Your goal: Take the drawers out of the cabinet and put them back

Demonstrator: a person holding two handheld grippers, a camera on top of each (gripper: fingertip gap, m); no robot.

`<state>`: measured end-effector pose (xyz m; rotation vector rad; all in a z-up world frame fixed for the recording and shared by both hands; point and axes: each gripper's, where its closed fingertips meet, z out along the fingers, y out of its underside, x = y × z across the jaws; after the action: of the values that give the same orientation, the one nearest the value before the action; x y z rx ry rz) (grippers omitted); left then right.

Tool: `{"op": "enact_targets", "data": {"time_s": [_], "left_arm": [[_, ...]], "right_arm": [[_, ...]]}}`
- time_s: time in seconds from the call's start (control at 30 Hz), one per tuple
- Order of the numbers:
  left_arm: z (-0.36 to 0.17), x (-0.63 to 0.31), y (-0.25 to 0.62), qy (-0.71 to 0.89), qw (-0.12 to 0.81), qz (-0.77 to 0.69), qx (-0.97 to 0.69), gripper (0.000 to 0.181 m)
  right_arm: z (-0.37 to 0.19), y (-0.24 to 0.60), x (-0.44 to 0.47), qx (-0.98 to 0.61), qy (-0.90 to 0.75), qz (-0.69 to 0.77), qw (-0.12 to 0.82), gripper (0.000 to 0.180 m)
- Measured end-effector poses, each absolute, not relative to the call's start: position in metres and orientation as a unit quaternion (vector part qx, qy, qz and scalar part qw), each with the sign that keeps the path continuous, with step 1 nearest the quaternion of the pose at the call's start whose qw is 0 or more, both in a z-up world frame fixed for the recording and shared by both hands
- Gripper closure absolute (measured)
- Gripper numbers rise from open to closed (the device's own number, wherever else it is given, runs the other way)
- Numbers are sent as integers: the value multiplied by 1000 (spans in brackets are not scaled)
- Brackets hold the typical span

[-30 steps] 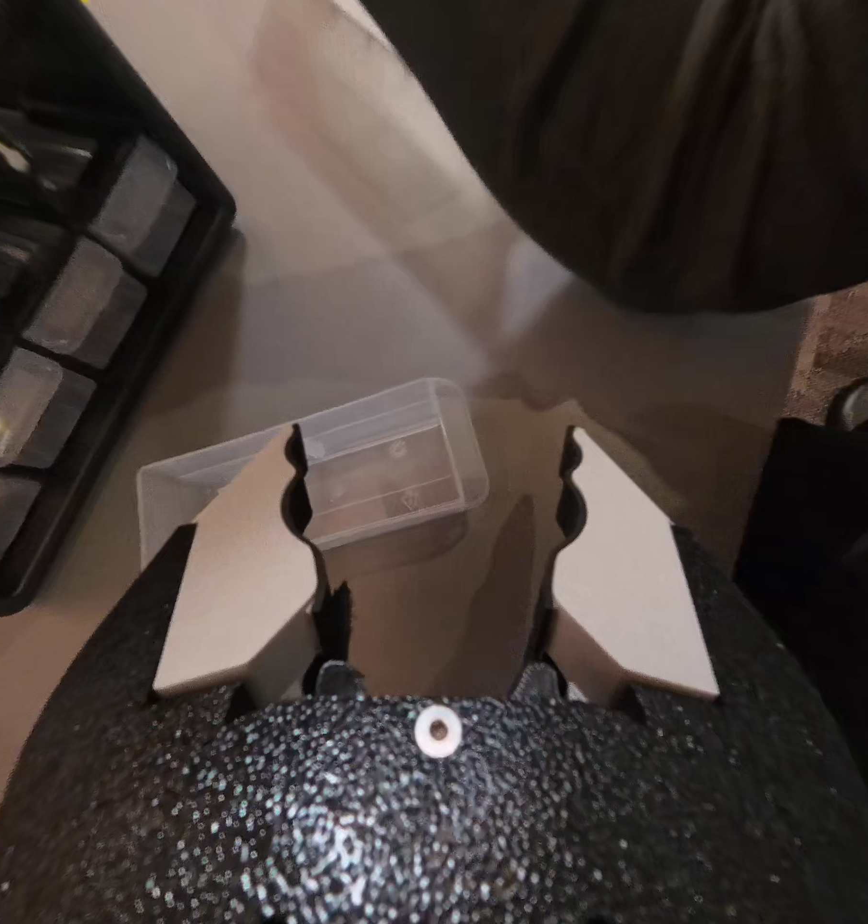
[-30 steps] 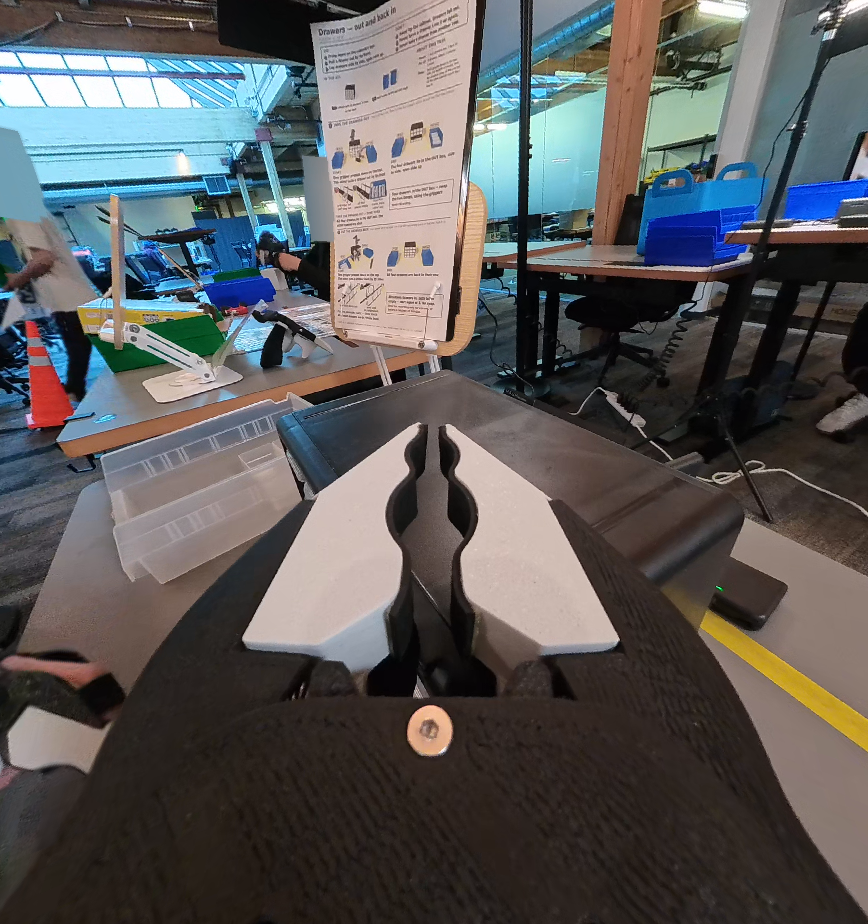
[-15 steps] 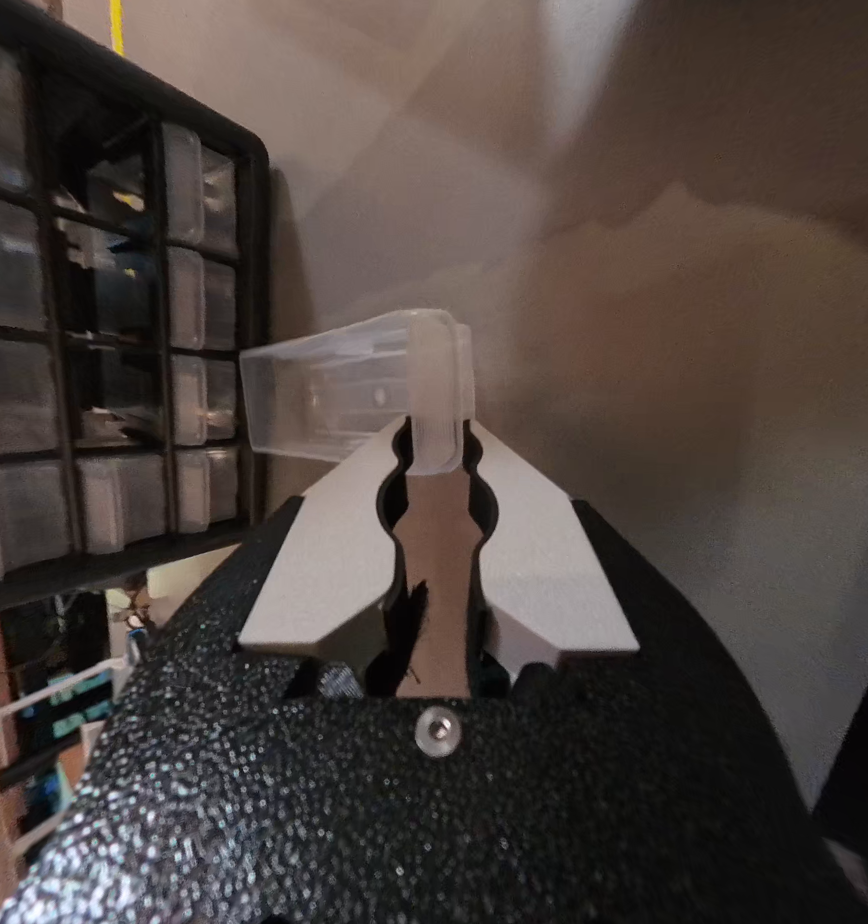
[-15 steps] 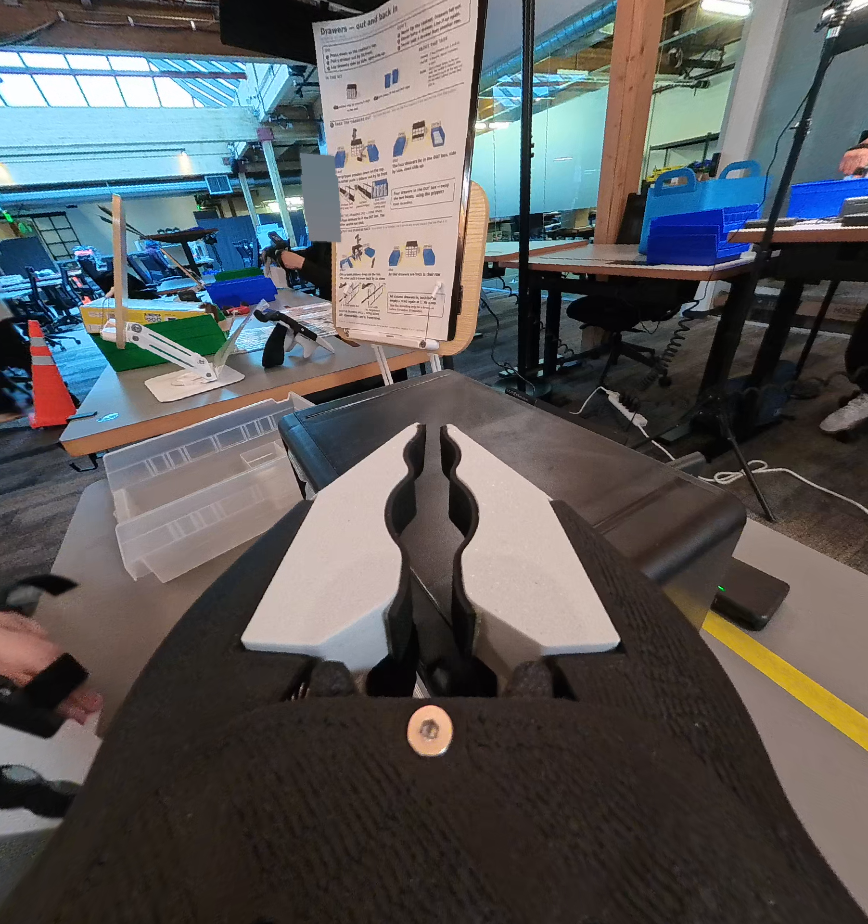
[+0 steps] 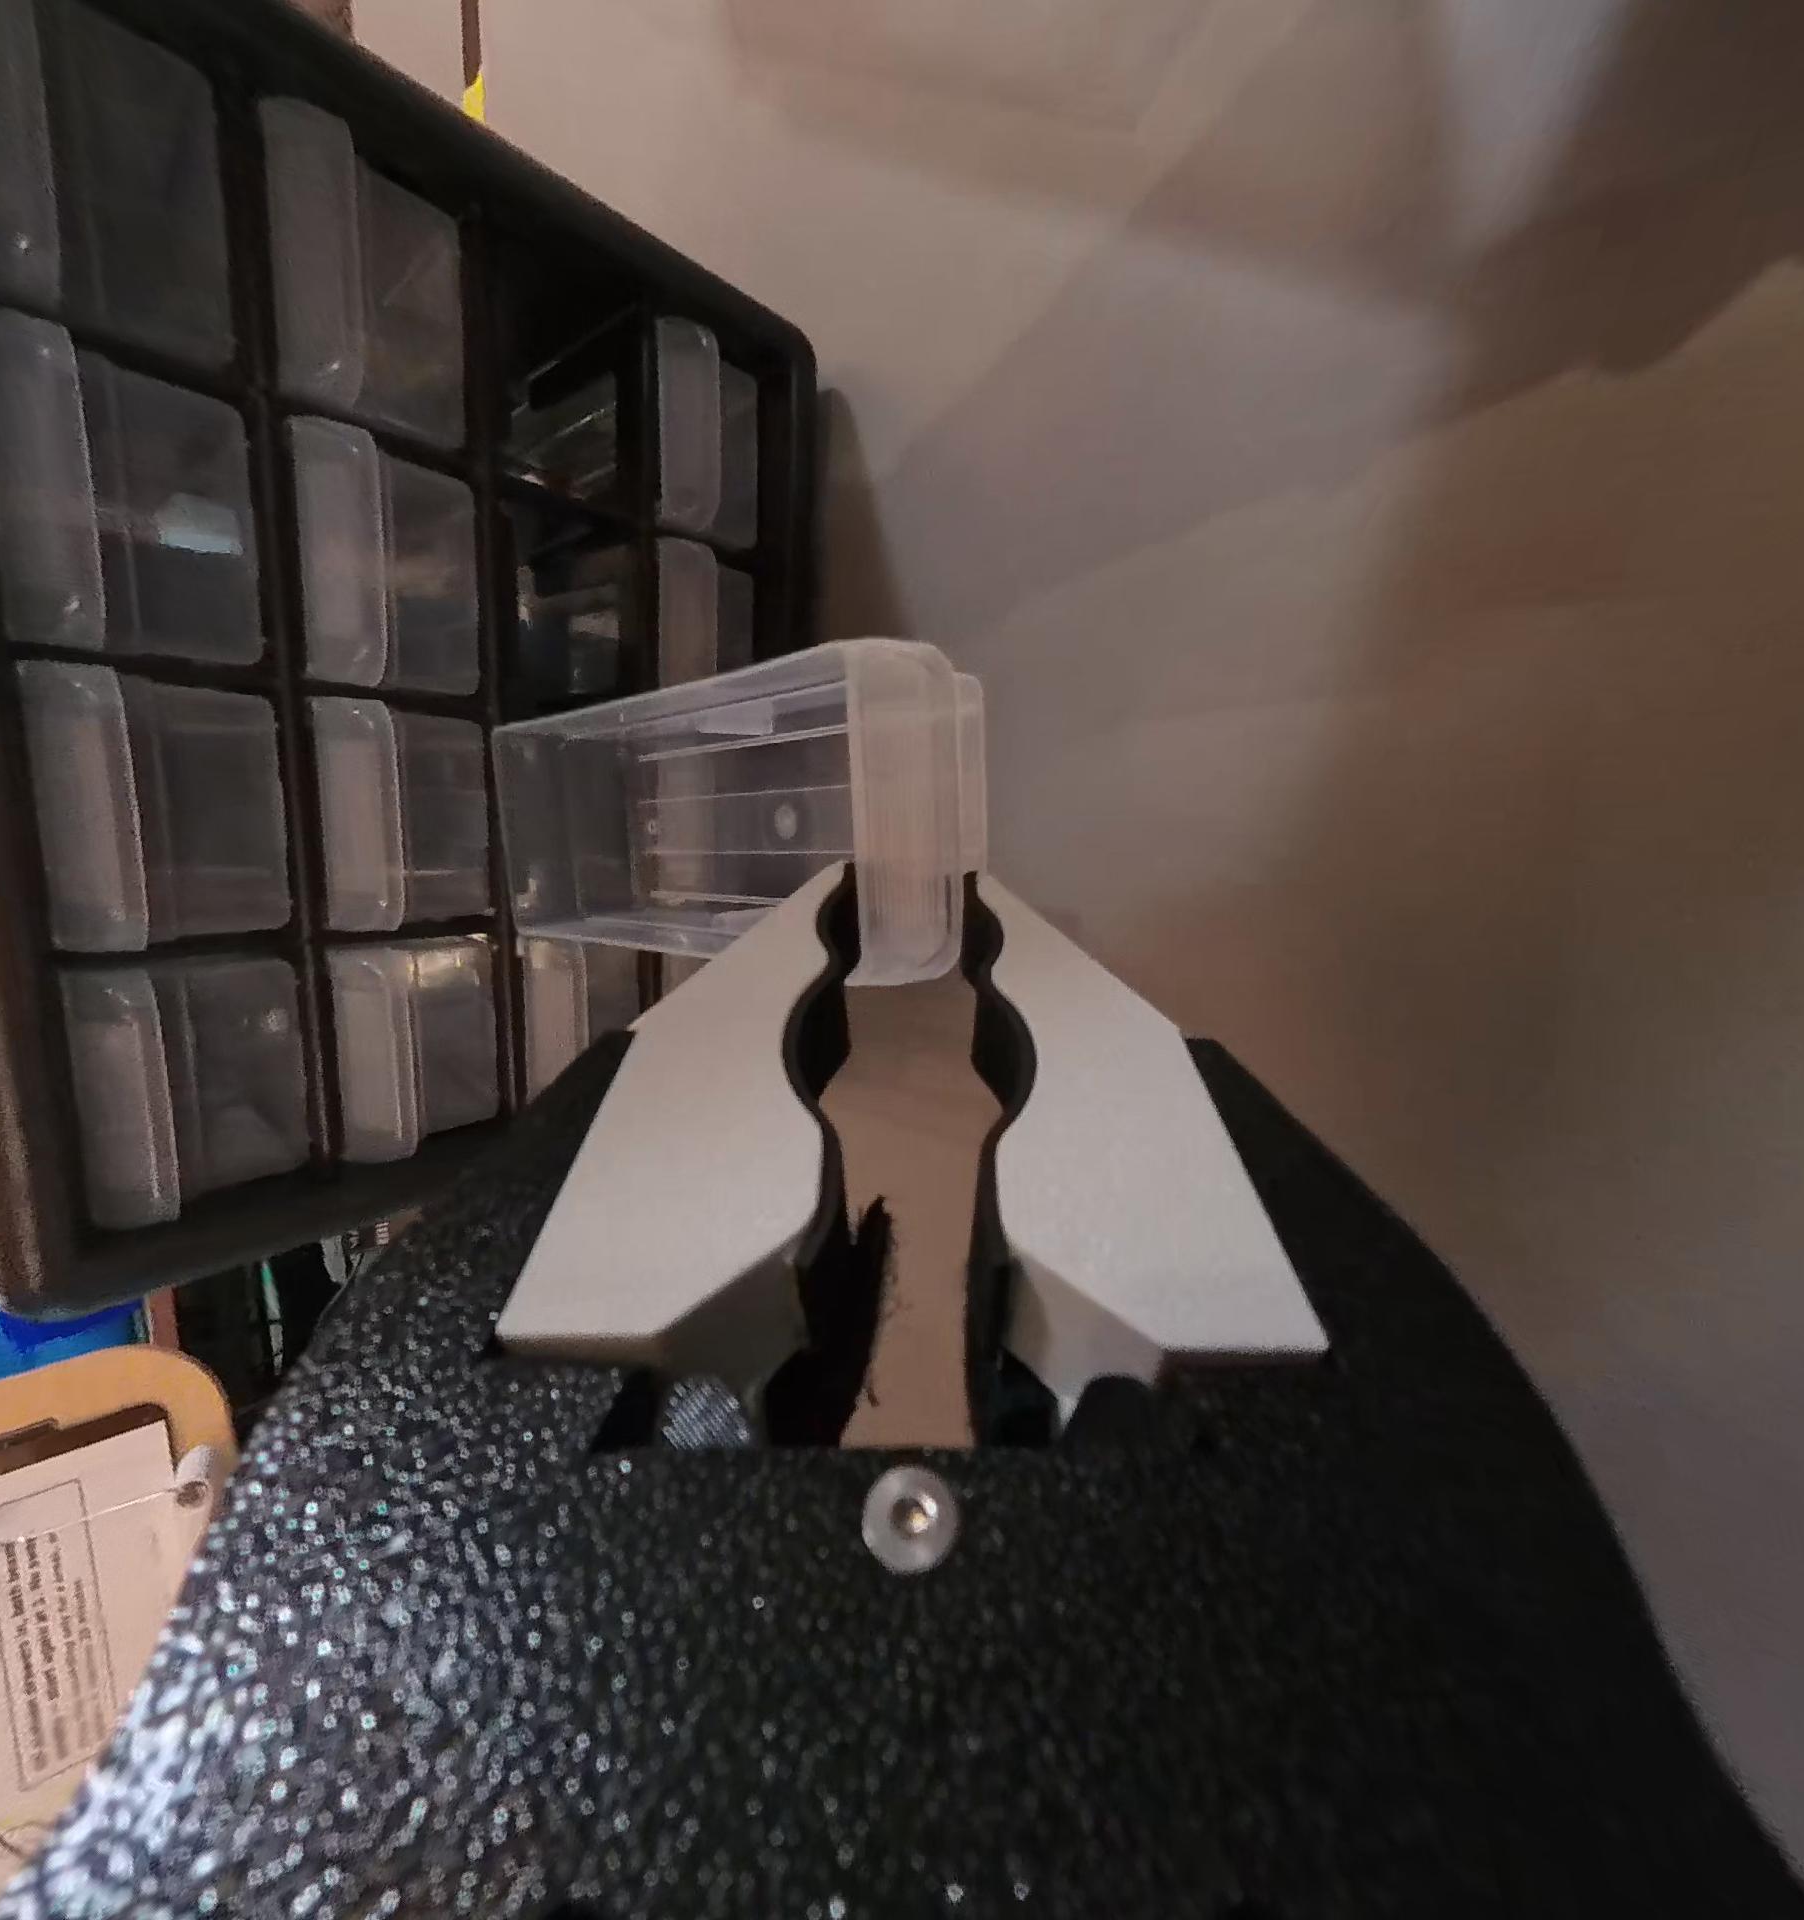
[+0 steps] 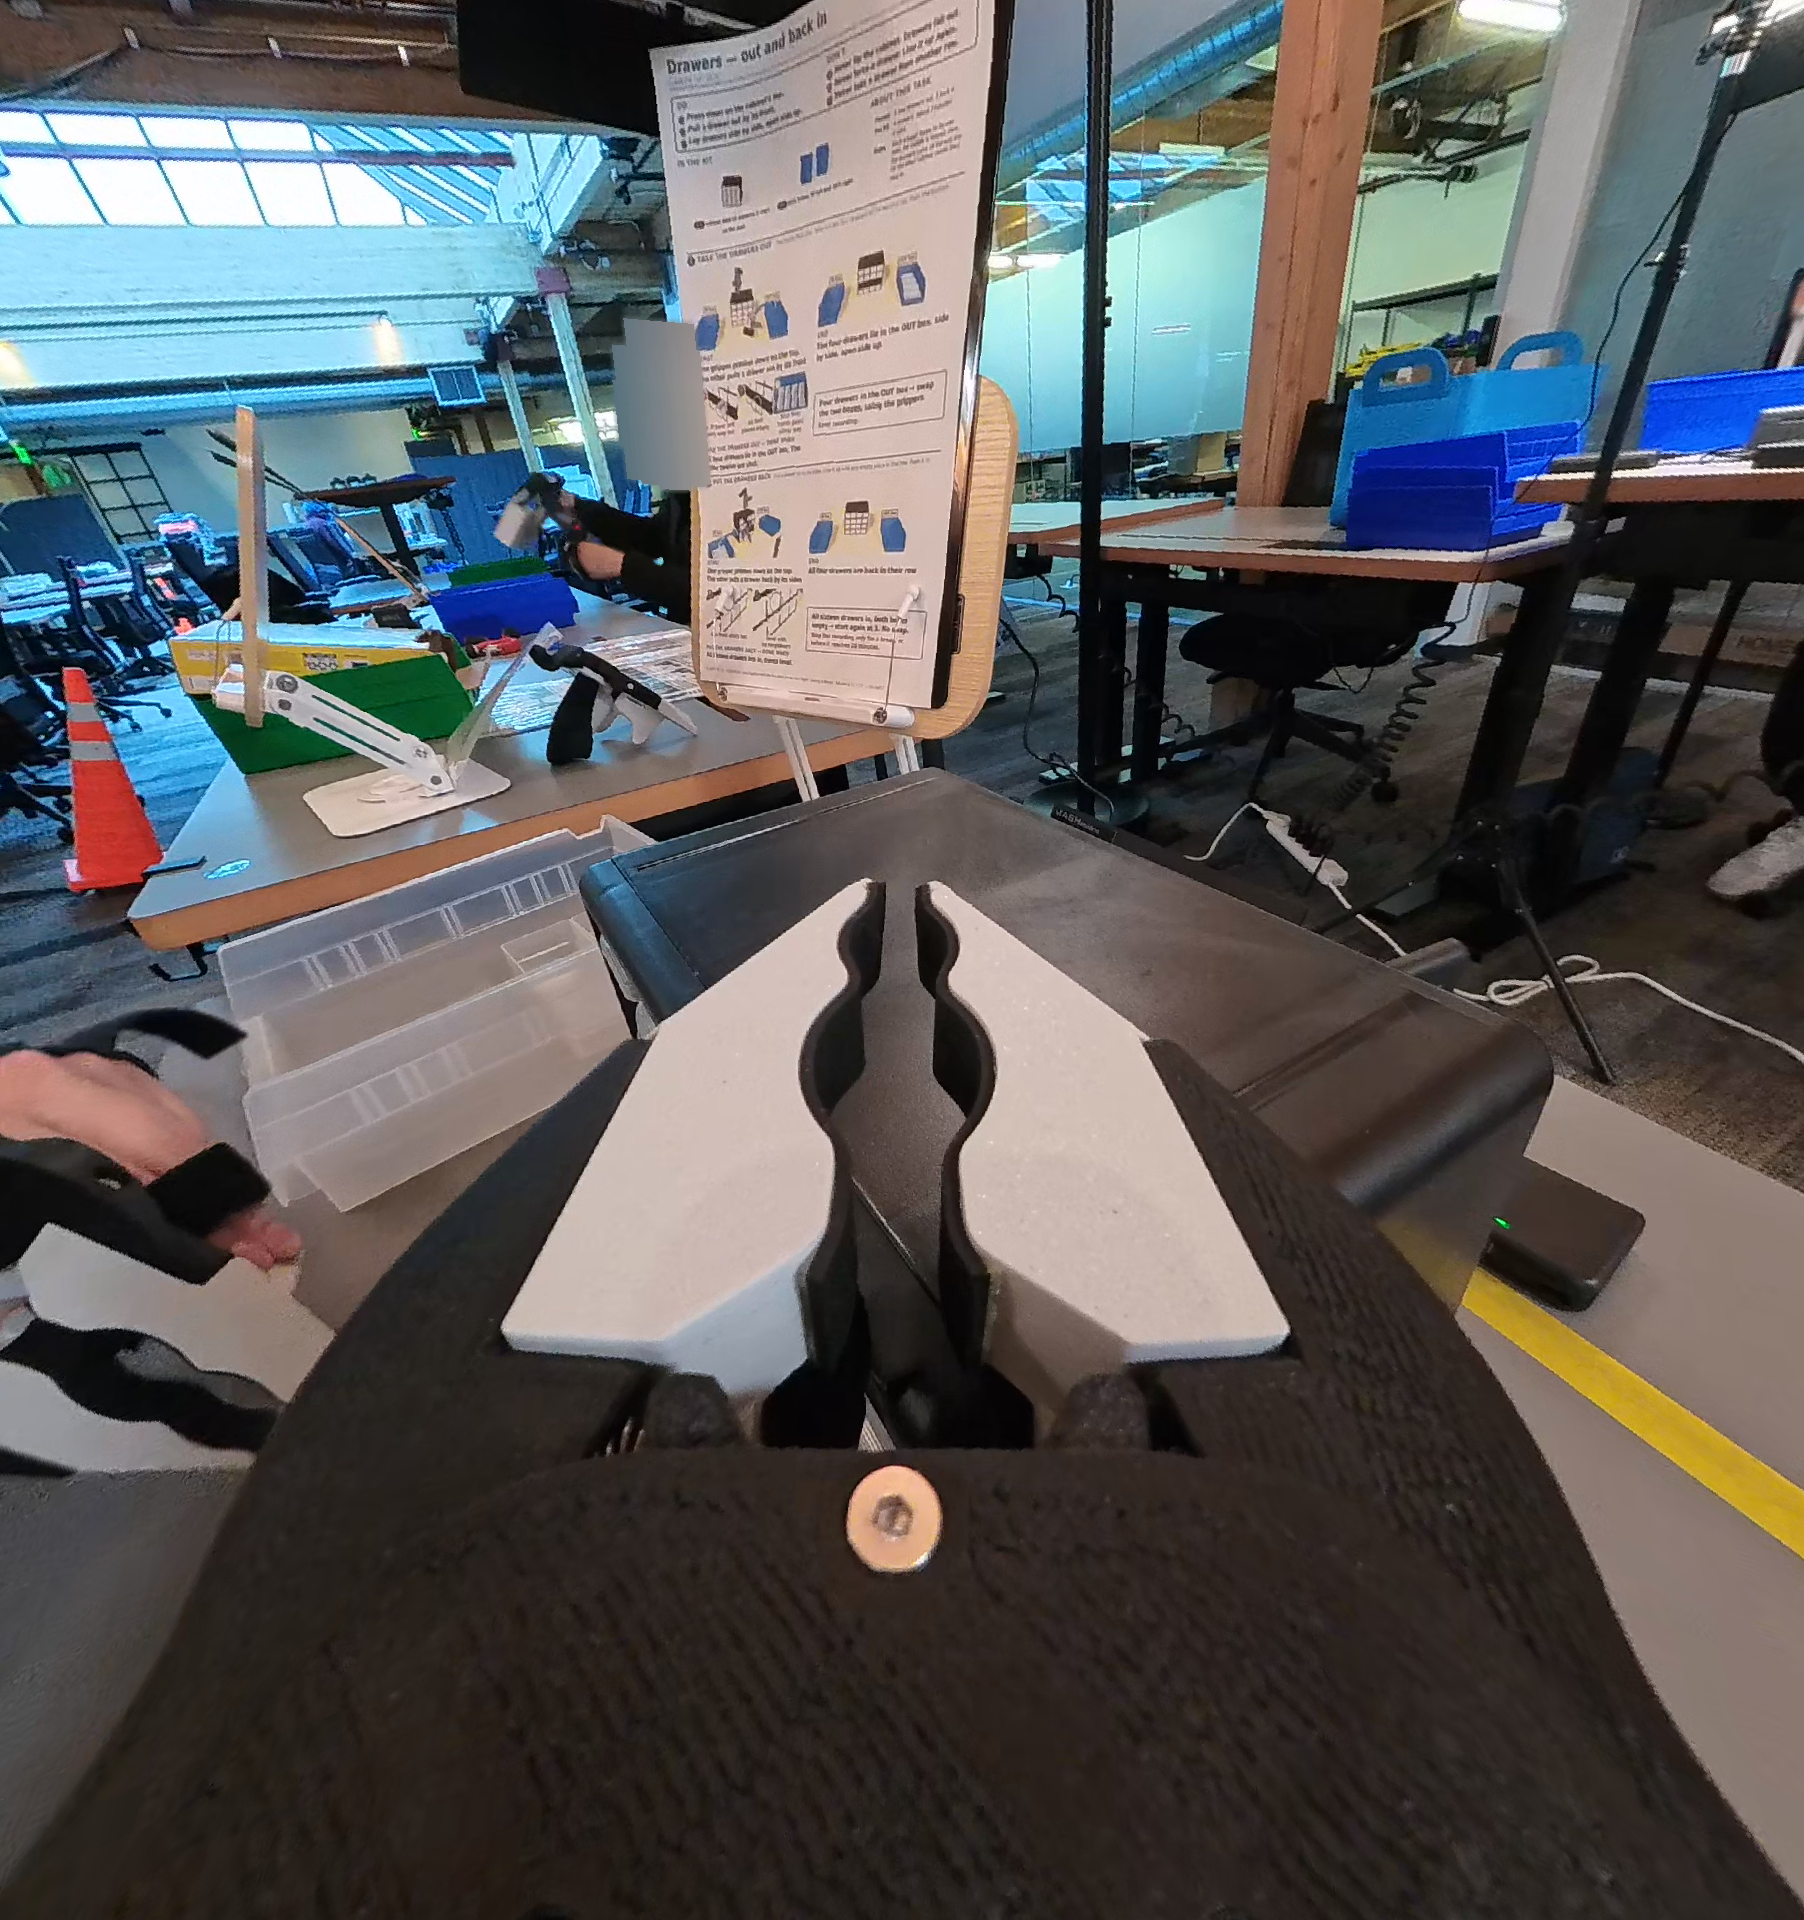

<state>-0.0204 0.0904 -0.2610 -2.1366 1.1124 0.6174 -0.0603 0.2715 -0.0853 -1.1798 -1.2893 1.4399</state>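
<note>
Drawer [image 5: 732,821] pinched by left tool [image 5: 900,914] beside cabinet [image 5: 378,644]; right tool [image 6: 900,902] near-closed, empty, over cabinet top.

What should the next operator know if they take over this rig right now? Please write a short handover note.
Left hand-held gripper: shut on the front tab of a clear drawer, held in the air before the black cabinet.
Right hand-held gripper: shut, holding nothing, above the cabinet's top.
Done: drawer lifted, back end pointing at the cabinet front.
Left: slide it into an empty slot in the third column. More clear trays lie beside the cabinet.
</note>
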Motion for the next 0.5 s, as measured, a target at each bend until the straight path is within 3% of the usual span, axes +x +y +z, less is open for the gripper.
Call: {"op": "enact_targets", "data": {"time_s": [0.5], "left_arm": [[-263, -35, 103, 454, 280, 241, -811, 164]], "right_arm": [[-85, 271, -60, -472, -515, 576, 424, 175]]}}
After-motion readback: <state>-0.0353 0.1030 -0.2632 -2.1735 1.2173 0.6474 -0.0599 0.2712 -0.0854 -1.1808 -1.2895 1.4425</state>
